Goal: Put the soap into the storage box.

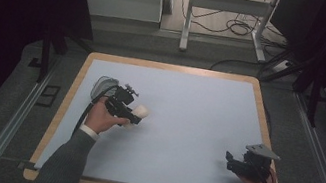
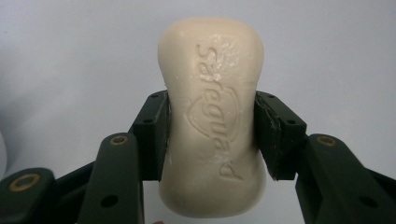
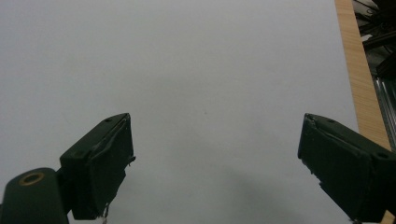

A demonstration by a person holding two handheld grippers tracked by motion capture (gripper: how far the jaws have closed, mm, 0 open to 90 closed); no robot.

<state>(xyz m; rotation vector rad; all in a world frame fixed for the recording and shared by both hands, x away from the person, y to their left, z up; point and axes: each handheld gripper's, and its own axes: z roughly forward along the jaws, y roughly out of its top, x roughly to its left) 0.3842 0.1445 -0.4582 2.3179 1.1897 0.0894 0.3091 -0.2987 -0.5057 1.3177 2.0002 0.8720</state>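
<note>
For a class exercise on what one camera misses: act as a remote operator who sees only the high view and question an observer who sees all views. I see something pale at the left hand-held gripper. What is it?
Observer: A cream bar of soap; the left gripper view shows it clamped between the left hand-held gripper pads at its narrow waist.
Operator: Any marking on it?
Observer: Yes, "Safeguard" with a shield outline is pressed into its upper face.
Operator: Is the right hand-held gripper holding anything?
Observer: No. Its own view shows the jaws wide apart over the bare pale blue table surface.
Operator: Is it near an edge?
Observer: The wooden border runs along the right of that view.
</note>
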